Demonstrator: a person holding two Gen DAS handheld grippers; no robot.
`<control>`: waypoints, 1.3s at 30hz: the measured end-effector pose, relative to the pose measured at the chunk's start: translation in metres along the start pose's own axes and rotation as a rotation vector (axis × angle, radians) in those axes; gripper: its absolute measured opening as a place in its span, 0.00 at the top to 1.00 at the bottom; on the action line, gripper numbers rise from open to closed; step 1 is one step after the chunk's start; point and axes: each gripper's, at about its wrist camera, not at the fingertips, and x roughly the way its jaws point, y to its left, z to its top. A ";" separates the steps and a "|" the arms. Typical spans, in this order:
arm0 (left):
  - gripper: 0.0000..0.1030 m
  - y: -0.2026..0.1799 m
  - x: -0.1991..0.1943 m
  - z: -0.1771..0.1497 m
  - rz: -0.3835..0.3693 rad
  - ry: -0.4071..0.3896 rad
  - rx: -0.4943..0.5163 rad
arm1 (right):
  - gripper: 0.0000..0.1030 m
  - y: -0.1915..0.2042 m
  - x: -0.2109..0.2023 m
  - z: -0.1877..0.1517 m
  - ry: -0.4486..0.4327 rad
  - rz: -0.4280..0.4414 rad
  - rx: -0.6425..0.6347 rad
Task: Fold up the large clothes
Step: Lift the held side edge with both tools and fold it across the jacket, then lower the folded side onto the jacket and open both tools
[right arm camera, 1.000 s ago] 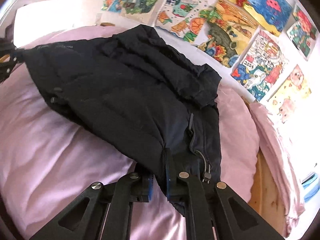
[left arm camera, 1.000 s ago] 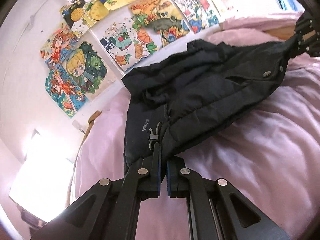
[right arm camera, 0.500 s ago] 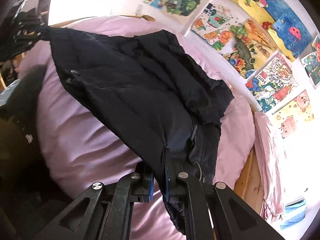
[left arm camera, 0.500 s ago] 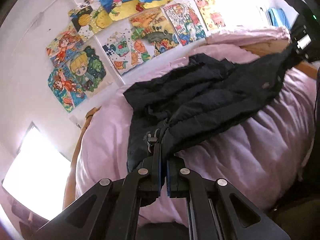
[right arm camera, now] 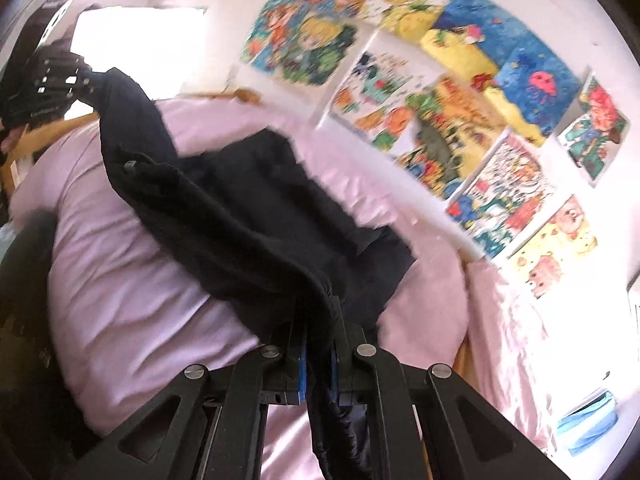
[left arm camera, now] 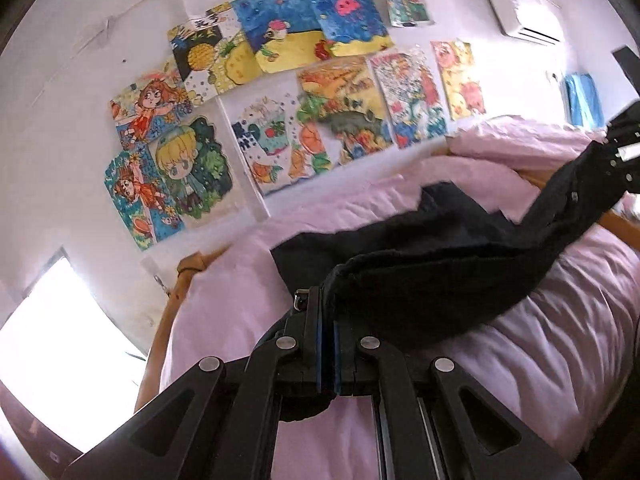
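Black padded jacket [left arm camera: 440,264] lifted by its near edge above the pink quilted bedspread [left arm camera: 560,360], far part draped on the bedspread; both ends held high so the near half can swing over as one flap, my read: mid-fold. Left gripper [left arm camera: 328,320]: jaws pinched nearly together on the jacket's hem corner, nearest the bedspread's left side. Right gripper [right arm camera: 318,332]: jaws narrowly apart, thick bunch of jacket clamped between them, above the bedspread's right side. Edge sags between grips; likely needs tension before laying down on the bedspread.
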 end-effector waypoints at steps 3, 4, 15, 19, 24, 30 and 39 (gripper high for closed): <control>0.96 0.014 0.020 0.019 0.015 -0.003 -0.024 | 0.92 -0.022 0.014 0.014 -0.044 -0.034 0.052; 0.96 0.017 0.027 0.025 0.026 -0.009 -0.025 | 0.92 -0.026 0.017 0.017 -0.057 -0.045 0.066; 0.96 0.037 0.126 0.074 0.121 0.015 -0.043 | 0.92 -0.079 0.104 0.058 -0.136 -0.213 0.178; 0.96 0.053 0.172 0.082 0.083 0.067 -0.103 | 0.92 -0.094 0.139 0.065 -0.129 -0.218 0.192; 0.96 0.061 0.216 0.086 0.082 0.110 -0.115 | 0.92 -0.104 0.183 0.072 -0.127 -0.238 0.191; 0.96 0.060 0.290 0.083 0.087 0.213 -0.111 | 0.92 -0.118 0.254 0.074 -0.081 -0.210 0.229; 0.96 0.064 0.372 0.056 0.026 0.378 -0.197 | 0.92 -0.124 0.332 0.056 0.017 -0.141 0.283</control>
